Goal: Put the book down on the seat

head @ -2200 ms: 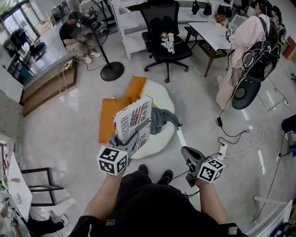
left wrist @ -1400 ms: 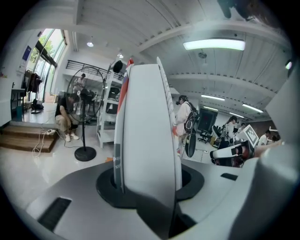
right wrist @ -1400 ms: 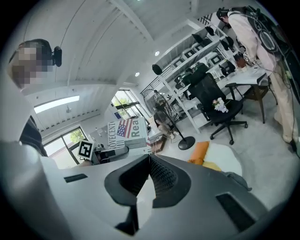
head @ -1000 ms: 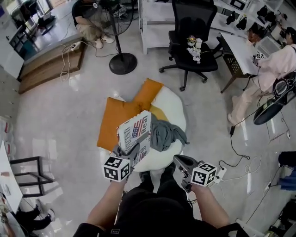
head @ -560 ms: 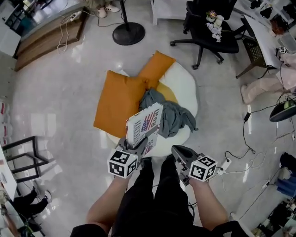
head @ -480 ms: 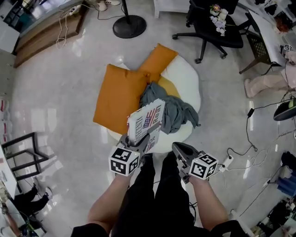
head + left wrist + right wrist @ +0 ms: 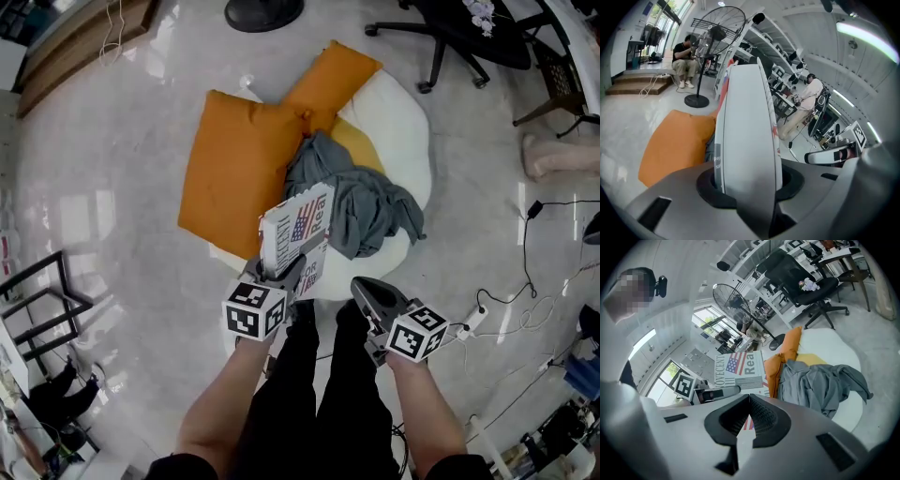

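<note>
A white book with a flag on its cover stands upright in my left gripper, which is shut on its lower edge. It hangs above the near edge of the round white seat. In the left gripper view the book's spine fills the space between the jaws of the left gripper. My right gripper is shut and holds nothing, just right of the book. The right gripper view shows the right gripper, the book cover and the seat beyond.
Two orange cushions lie on the seat's left side and a grey garment is crumpled in its middle. A fan base and office chair legs stand beyond. A power strip with cables lies right, a black frame left.
The seat and cushions have come closer and lower in the head view. The book stays upright in the left gripper. The right gripper stays shut beside it.
</note>
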`<state>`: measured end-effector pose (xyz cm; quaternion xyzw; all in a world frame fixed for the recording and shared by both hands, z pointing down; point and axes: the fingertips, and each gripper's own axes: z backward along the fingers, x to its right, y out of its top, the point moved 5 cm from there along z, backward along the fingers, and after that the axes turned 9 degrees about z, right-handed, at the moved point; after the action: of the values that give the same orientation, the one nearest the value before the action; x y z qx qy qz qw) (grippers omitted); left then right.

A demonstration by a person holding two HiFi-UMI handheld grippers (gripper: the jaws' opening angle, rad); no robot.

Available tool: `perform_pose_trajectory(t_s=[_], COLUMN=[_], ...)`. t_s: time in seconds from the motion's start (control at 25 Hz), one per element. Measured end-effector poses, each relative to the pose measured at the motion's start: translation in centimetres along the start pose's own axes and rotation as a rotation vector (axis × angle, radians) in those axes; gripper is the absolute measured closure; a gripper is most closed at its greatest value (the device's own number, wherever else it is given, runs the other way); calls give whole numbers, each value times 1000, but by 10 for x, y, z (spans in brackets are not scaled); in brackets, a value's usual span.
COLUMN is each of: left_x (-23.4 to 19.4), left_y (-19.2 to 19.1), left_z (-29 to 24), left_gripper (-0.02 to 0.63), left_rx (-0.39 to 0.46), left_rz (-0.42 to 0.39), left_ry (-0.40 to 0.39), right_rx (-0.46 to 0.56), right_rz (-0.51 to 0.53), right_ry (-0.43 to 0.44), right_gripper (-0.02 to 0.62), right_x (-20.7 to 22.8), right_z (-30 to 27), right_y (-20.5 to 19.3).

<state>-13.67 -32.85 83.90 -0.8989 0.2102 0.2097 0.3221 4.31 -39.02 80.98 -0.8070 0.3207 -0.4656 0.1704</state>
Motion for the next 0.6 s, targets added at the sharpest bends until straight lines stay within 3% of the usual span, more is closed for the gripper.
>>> perform_pose_trajectory(t_s=[0.36,0.6], left_x=[-54,-68], left_y=[-31,-44], left_z=[-90,-133], left_gripper=[448,448], left_rx=[-70,-121], left_rz=[85,76], left_ry=[27,22], right_rx=[-42,-72], right_rz=[-31,-42], right_ry=[15,29], right_gripper=[580,580], right_x=[45,55], right_z=[-47,-60], right_y=[-35,-56])
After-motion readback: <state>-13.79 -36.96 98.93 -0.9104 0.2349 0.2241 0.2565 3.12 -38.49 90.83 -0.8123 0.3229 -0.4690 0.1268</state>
